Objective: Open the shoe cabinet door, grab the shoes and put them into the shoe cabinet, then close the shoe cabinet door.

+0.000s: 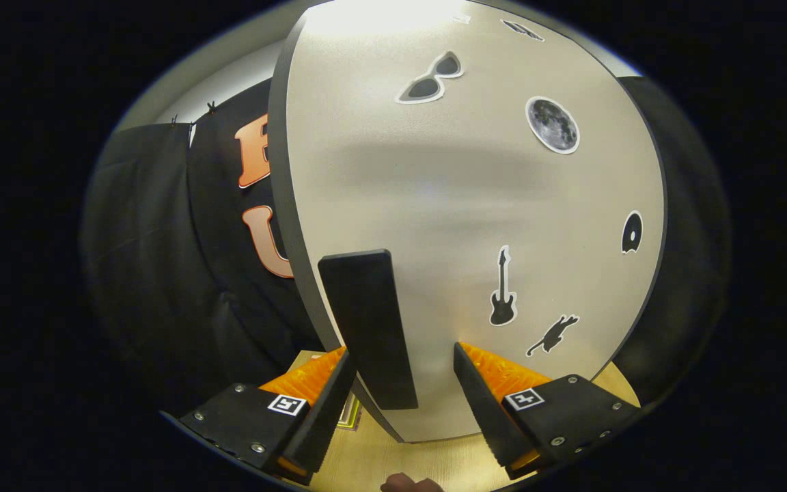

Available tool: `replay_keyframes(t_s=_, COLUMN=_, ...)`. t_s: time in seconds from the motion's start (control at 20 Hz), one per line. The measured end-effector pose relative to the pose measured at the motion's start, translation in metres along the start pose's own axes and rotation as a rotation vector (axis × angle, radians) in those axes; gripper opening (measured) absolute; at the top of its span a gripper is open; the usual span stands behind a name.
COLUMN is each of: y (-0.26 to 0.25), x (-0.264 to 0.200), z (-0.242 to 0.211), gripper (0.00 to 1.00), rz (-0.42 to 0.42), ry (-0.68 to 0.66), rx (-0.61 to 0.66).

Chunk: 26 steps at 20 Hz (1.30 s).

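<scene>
Gripper view looks straight onto the shoe cabinet door (448,205), a pale, matte panel with a dark edge that curves down its left side. Stickers dot its face: a pair of sunglasses (430,78) near the top, a moon (553,124) to the right of them, a disc (631,233) by the far edge, and lower down a guitar (503,287) and a small cat (553,335). A dark, flat handle (369,328) stands out from the door near its left edge, slightly tilted, and sits between the fingers. The gripper (404,393) is spread wide, its fingers either side of the handle without pressing on it. Below the door lies a light wooden floor (393,461).
</scene>
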<state>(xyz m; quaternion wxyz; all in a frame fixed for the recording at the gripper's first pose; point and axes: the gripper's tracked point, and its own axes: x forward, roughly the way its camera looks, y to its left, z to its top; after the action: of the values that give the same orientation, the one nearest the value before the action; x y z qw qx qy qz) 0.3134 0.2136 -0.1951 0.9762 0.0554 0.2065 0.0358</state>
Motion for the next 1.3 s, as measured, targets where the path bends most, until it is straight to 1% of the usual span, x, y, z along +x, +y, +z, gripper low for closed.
replay_keyframes(t_s=0.25, y=0.002, x=-0.001, z=0.0, gripper=0.92, rz=0.006, ry=0.0, rx=0.028)
replay_keyframes(t_s=0.4, y=0.002, x=-0.002, z=0.0, gripper=0.92, rz=0.01, ry=-0.005, rx=0.023)
replay_keyframes(t_s=0.6, y=0.01, x=-0.021, z=0.001, gripper=0.92, rz=0.035, ry=-0.018, rx=0.055)
replay_keyframes(t_s=0.75, y=0.024, x=-0.049, z=0.0, gripper=0.92, rz=0.097, ry=-0.048, rx=0.049)
replay_keyframes(t_s=0.8, y=0.025, x=-0.061, z=-0.004, gripper=0.92, rz=0.102, ry=-0.048, rx=0.035)
replay_keyframes(t_s=1.0, y=0.007, x=-0.109, z=-0.013, gripper=0.92, rz=0.058, ry=-0.045, rx=-0.049)
replay_keyframes(t_s=1.3, y=-0.039, x=-0.184, z=-0.003, gripper=0.92, rz=0.021, ry=-0.11, rx=-0.034)
